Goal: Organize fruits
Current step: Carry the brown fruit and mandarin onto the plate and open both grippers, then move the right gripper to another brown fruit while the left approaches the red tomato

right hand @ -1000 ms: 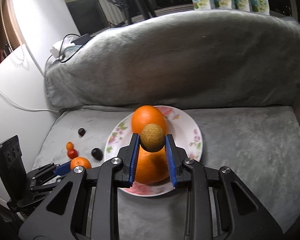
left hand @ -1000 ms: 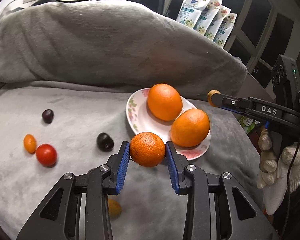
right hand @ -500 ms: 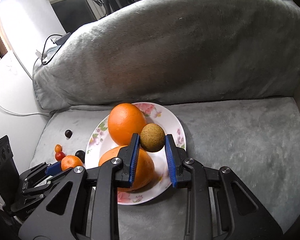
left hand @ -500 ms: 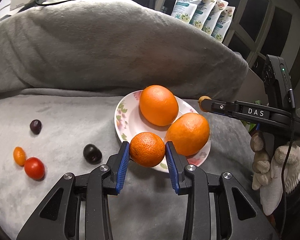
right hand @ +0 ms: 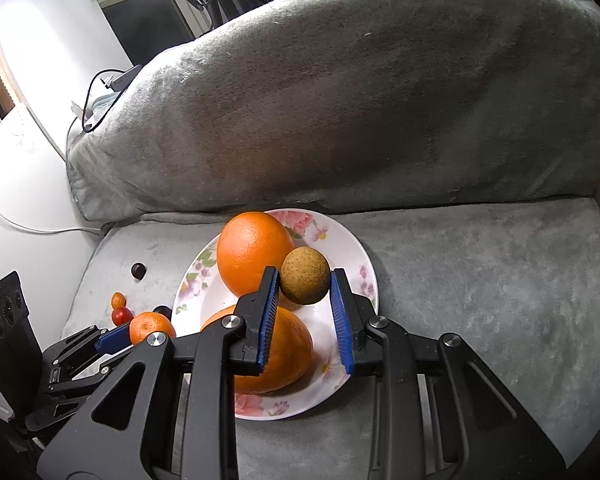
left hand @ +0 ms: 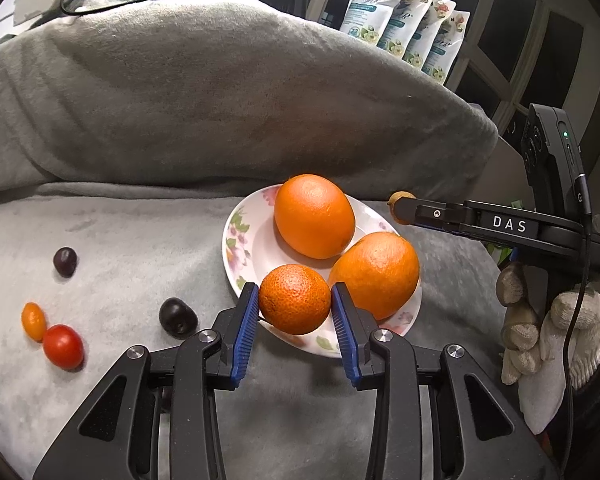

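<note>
My left gripper (left hand: 295,312) is shut on a small mandarin (left hand: 295,298) and holds it over the near rim of the floral plate (left hand: 244,240). Two large oranges (left hand: 314,216) (left hand: 376,270) lie on that plate. My right gripper (right hand: 304,292) is shut on a small brown round fruit (right hand: 305,275) above the plate (right hand: 356,252), beside the far orange (right hand: 252,256). The right gripper also shows in the left wrist view (left hand: 398,202), at the plate's right.
On the grey blanket left of the plate lie two dark plums (left hand: 65,262) (left hand: 178,317), a red tomato (left hand: 63,346) and a small orange tomato (left hand: 33,320). A big grey cushion (left hand: 220,100) rises behind. Several pouches (left hand: 404,28) stand beyond it.
Both grippers moved forward with their fruit: the mandarin now hangs over the plate's near rim, the brown fruit over the plate's middle. Both stay shut.
</note>
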The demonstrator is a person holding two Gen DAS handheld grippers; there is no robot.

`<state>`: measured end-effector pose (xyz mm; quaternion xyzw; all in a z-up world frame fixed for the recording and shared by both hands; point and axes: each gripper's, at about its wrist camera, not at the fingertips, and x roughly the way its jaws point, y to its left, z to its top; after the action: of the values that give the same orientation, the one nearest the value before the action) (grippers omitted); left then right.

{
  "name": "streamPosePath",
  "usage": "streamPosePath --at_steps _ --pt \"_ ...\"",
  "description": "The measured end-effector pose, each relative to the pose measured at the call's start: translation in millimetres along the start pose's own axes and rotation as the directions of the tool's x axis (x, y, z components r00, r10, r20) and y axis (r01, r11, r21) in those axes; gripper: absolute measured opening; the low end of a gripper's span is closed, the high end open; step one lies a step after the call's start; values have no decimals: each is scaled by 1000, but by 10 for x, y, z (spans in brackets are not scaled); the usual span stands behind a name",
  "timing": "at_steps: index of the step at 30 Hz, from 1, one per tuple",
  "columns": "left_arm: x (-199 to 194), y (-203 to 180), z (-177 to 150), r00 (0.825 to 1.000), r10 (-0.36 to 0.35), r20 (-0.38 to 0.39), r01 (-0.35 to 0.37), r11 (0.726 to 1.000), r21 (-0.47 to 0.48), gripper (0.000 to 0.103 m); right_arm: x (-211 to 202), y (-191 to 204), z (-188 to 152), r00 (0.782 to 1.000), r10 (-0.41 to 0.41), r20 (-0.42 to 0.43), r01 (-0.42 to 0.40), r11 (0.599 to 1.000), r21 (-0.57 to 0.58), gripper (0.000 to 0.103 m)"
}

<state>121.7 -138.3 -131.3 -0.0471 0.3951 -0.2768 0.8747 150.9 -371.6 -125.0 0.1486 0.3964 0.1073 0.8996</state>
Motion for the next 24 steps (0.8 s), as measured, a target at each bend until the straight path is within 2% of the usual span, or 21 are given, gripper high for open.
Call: streamPosePath --at_steps 3,4,5,7,10,12,14,16,18,24 --pt "-23 -15 7 1000 -2 11 2 1000 9 45 -14 17 -3 1000 2 2 -2 1000 -9 28" --pt "-27 -22 14 1000 -3 15 3 1000 11 46 -21 16 -3 1000 3 3 -3 1000 -10 30" --pt "-36 -29 21 1000 -3 18 2 1000 13 46 -28 21 -2 1000 6 6 -5 1000 -11 34" --pt "-53 -39 30 1000 -1 23 0 1000 17 49 -48 32 1 1000 5 14 -5 1000 -12 48" --pt "-77 -49 31 1000 4 30 -5 1000 21 63 -85 66 6 1000 9 27 -8 1000 -22 60" --pt "-97 -57 29 999 4 35 -5 1000 23 66 -109 96 2 999 10 37 -9 999 -31 67" --pt "-108 -63 31 999 11 38 -11 1000 24 75 -137 117 -1 999 9 50 -8 999 -36 73" --pt "-123 -68 32 999 16 40 -17 1000 26 75 -161 134 2 998 13 60 -10 999 -40 80" --pt "-132 -65 31 999 23 37 -24 999 23 75 -198 168 1 997 12 76 -8 999 -48 84" --pt "-204 -29 23 998 36 48 -36 999 11 75 -277 282 4 996 -3 93 10 997 -81 84"
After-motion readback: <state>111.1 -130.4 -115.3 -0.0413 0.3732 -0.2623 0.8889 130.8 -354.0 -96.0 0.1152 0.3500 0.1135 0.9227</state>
